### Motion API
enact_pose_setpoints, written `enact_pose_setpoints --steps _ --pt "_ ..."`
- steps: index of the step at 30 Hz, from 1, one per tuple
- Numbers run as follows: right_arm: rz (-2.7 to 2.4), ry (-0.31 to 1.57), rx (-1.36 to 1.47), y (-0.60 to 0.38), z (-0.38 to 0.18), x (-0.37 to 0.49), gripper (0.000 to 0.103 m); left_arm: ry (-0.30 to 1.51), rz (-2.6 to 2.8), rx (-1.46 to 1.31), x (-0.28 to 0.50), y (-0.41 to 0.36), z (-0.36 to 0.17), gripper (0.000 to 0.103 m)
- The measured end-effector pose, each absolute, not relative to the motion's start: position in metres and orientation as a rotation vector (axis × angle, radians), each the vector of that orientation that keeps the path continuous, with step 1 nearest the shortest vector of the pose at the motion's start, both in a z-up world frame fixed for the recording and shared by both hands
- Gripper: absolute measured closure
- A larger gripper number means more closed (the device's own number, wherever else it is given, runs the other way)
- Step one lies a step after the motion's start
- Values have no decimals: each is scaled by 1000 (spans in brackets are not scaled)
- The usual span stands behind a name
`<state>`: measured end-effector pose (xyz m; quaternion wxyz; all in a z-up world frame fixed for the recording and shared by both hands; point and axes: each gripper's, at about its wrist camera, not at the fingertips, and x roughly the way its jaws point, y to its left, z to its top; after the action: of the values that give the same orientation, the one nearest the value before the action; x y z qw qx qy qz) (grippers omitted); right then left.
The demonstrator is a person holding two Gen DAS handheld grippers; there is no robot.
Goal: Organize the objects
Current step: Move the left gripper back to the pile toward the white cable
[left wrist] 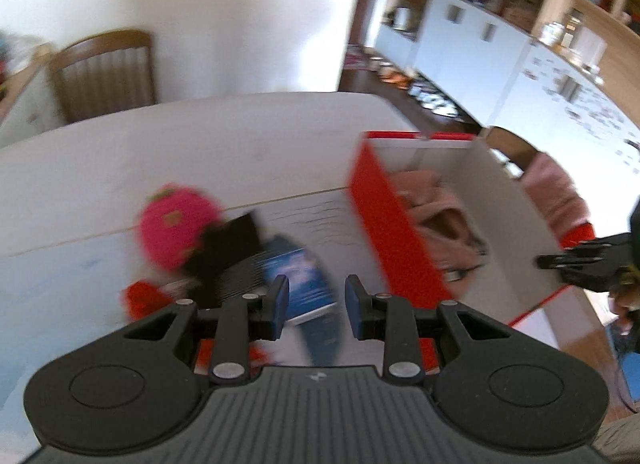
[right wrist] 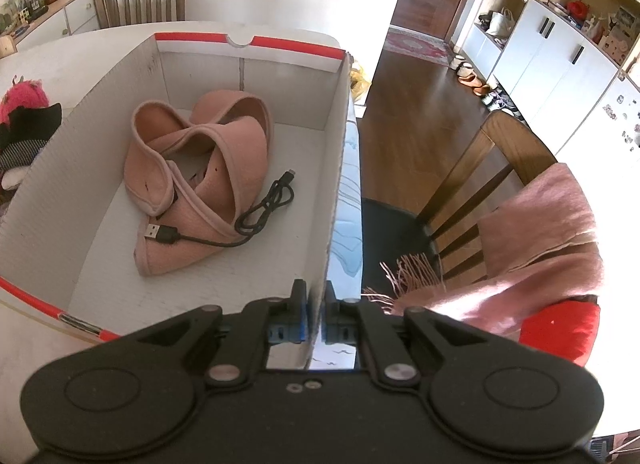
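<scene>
- Left wrist view: the left claw [left wrist: 316,304] hangs part open and empty over the blurred pile on the desk [left wrist: 200,152]: a pink plush toy [left wrist: 176,224], a dark cloth [left wrist: 228,248] and a blue booklet [left wrist: 304,276], likely the next things to pick.
- Right wrist view: the right claw [right wrist: 316,304] is clamped on the near wall of the box [right wrist: 336,168], apparently steadying it; pink slippers [right wrist: 200,176] and a black USB cable [right wrist: 256,212] already lie inside.

My box [right wrist: 336,168] is white inside with a red rim, holding a dusty-pink fabric piece [right wrist: 200,168] and a black cable [right wrist: 260,208], while outside I see a hot-pink plush [left wrist: 176,232], a black-and-grey striped cloth [right wrist: 20,152] and a blue booklet [left wrist: 308,284].
</scene>
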<state>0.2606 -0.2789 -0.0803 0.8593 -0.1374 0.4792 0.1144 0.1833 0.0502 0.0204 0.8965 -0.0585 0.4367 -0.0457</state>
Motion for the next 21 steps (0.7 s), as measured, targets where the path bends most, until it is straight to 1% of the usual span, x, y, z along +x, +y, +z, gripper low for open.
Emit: enact_pose_setpoints --steps 2,4,6,8,11,14,21 --pt "238 1008 -289 -279 -81 261 97 906 -39 -138 174 72 18 74" --pt "236 1012 -289 -278 -81 261 97 908 4 -160 166 91 15 69" --pt "234 1015 -292 -277 -82 261 97 905 39 -184 156 108 11 44" --pt "232 1017 -293 -277 -82 262 97 903 76 -194 145 122 5 36" --pt "231 1021 -292 -277 -83 262 96 934 111 -213 135 136 -8 35" --pt "231 1021 -293 -277 -84 262 96 965 116 -216 125 139 -26 30" --pt "228 1025 -294 -276 -85 262 95 1041 41 -75 114 116 -72 30"
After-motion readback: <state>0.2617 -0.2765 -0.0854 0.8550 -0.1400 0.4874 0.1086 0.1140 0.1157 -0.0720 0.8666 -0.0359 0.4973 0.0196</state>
